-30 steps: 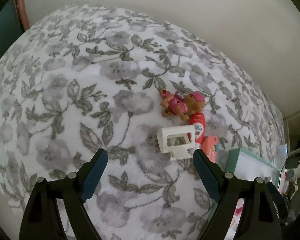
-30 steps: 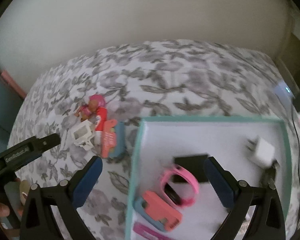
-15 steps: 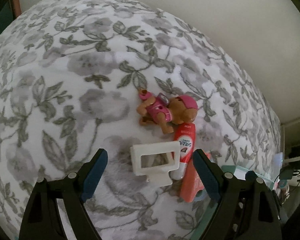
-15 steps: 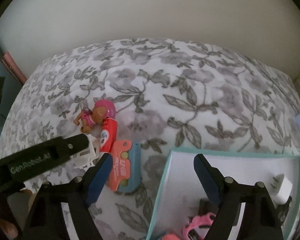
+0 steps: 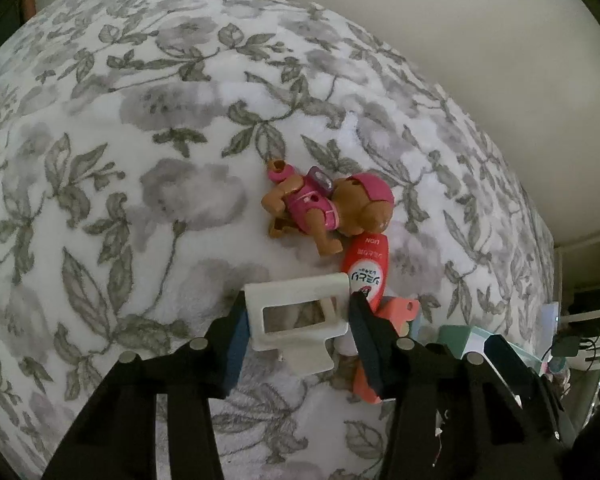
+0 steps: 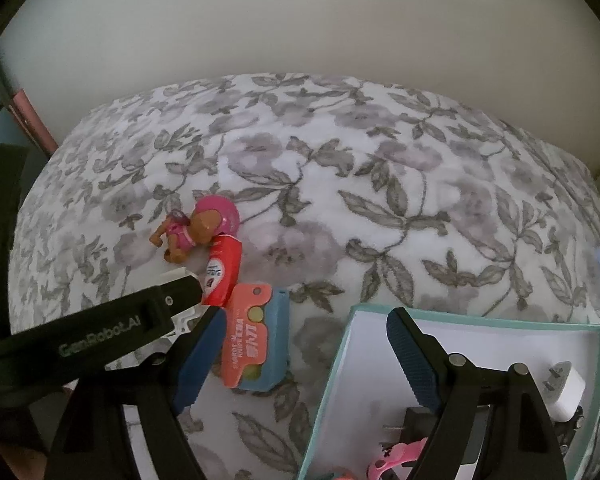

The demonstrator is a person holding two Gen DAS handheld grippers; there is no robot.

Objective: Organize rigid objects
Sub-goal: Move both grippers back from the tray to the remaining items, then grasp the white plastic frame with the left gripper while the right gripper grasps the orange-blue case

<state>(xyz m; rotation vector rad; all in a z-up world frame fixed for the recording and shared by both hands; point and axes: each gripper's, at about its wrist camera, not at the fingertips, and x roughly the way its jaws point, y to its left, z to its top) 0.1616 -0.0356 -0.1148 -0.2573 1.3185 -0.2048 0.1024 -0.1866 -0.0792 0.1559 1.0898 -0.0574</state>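
While the left gripper's (image 5: pixel 296 316) fingers clamp the white frame (image 5: pixel 296 310), the right gripper's (image 6: pixel 304 356) fingers stand apart over the box (image 6: pixel 480 318) rim, a white plug (image 6: pixel 562 390) inside beyond them.

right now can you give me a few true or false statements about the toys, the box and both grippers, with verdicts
1. The left gripper is shut on the white plastic frame. True.
2. The toy puppy figure lies inside the teal-rimmed box. False: it lies on the floral bedspread, outside the box.
3. The red tube touches the puppy's head. True.
4. The right gripper grips the coral card on its blue pack. False: its jaws are open, holding nothing.
5. A white charger plug sits in the box. True.
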